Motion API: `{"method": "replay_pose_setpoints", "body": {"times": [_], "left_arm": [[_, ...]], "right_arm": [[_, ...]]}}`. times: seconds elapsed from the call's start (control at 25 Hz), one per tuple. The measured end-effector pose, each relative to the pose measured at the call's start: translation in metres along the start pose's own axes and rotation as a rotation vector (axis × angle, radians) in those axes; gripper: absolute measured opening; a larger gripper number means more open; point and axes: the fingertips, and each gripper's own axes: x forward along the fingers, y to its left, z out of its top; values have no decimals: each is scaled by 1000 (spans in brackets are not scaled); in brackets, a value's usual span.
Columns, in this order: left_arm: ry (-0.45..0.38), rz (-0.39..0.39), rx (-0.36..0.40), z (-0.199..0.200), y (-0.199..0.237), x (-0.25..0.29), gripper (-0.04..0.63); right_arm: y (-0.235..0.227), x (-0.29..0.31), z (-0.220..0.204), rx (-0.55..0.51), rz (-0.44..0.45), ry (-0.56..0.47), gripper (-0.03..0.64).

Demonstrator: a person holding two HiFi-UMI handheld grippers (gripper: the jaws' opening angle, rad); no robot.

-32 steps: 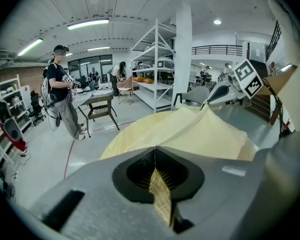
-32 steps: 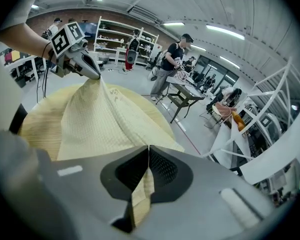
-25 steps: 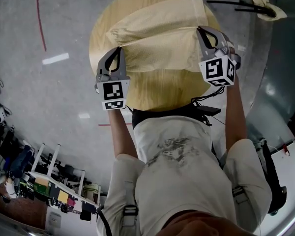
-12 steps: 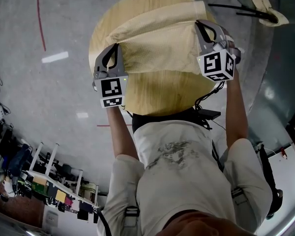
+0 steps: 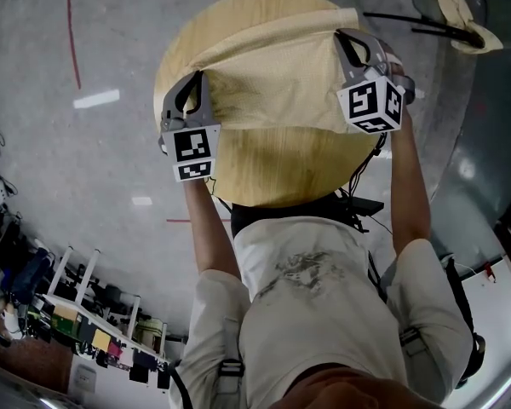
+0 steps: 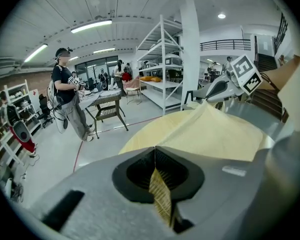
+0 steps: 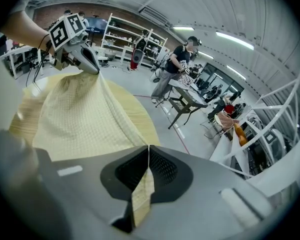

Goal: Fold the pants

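The person's torso [image 5: 307, 313] is nearest in the head view, with both forearms extended toward a round wooden table [image 5: 272, 173]. The left gripper [image 5: 199, 79] is at the table's left edge. Its jaws are pressed together on a fold of the pale yellow pants [image 5: 272, 66], and a strip of the cloth shows between them in the left gripper view. The right gripper [image 5: 341, 37] is at the right side of the pants, its jaws likewise clamped on a fold of the fabric. The pants lie across the far half of the table, stretched between the two grippers and raised at both pinched points. Beyond the table is grey floor [image 5: 102, 58] bearing a red line [image 5: 69, 24]. Farther off, the left gripper view shows white shelving [image 6: 165, 59] and a standing person [image 6: 67, 96].
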Motion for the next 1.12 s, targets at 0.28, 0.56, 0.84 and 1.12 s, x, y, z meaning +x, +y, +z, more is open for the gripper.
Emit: {"method": "replay_pose_setpoints", "body": {"times": [0.28,0.56,0.84,1.12], "left_arm": [[14,44,1,-5,6,16,15],[12,138,-15,-2,9,12,21],[-30,162,-18,11,7,-4,28],[-81,175,-14,28,-15,-32,18]], "right_arm": [[0,18,-6,-23,-20,14,18],[0,13,-1,-17,-44,-3,49],[-7,-1,4,4,-70,-34,75],[-5,-39,14,65,-92,-100,77]]}}
